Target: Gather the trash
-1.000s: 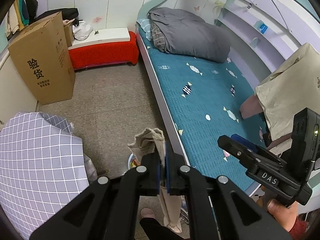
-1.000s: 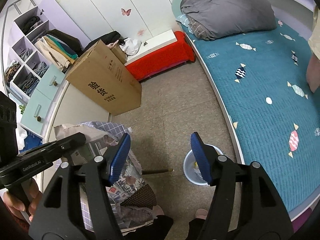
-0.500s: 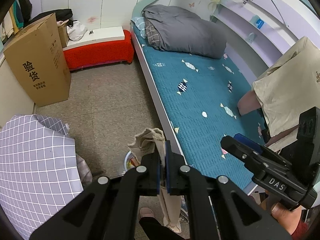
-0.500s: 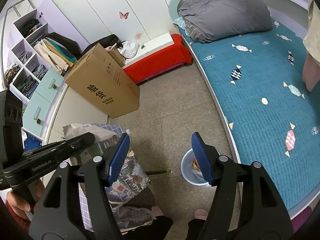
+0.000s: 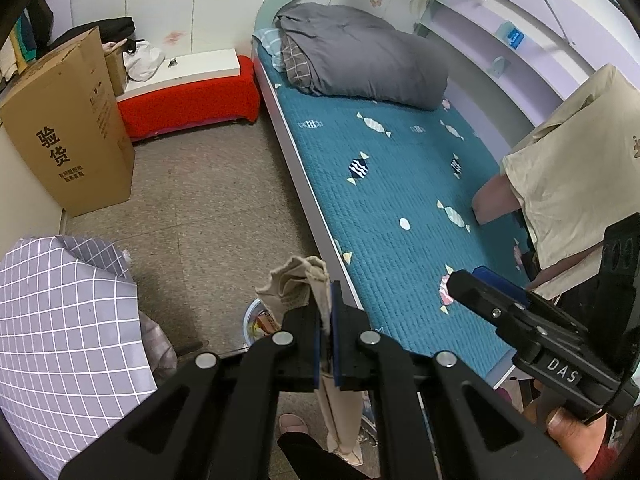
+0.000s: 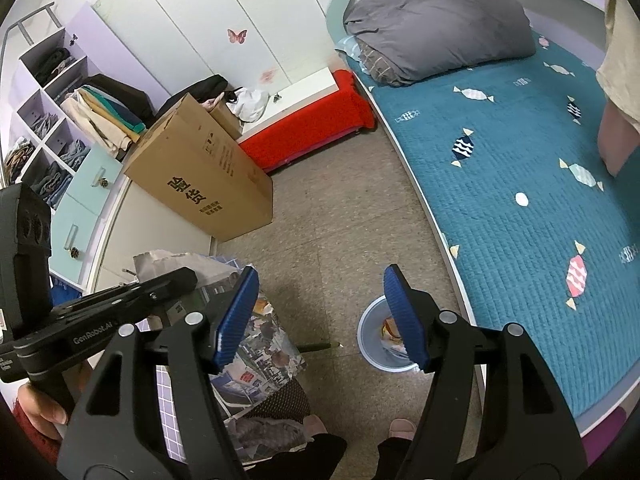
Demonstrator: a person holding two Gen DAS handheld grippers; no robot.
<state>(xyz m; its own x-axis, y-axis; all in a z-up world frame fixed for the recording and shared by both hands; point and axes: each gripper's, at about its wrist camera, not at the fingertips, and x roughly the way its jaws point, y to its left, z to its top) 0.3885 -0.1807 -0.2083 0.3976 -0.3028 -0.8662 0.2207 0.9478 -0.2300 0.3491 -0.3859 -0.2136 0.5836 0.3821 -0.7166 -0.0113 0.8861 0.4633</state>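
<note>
Fingers of the left gripper (image 5: 329,334) are pressed together on a beige cloth (image 5: 298,286), whose crumpled top rises above the pads while a strip hangs below them; its lower end is cut off by the dark clothing at the frame's bottom. Fingers of the right gripper (image 6: 326,314) stand spread with nothing between them, over bare floor (image 6: 340,240). Just beyond, a small bin (image 6: 382,342) sits on the floor beside the bed (image 6: 520,200); the right finger covers part of its rim, and its contents are too small to identify. In the left wrist view the bin (image 5: 256,320) is mostly hidden behind the cloth. A checked fabric (image 5: 60,320) lies to the left, over printed paper (image 6: 256,356). Farther back stand a cardboard box (image 6: 208,184), a red bench (image 6: 312,128) and a grey duvet (image 6: 436,28).
</note>
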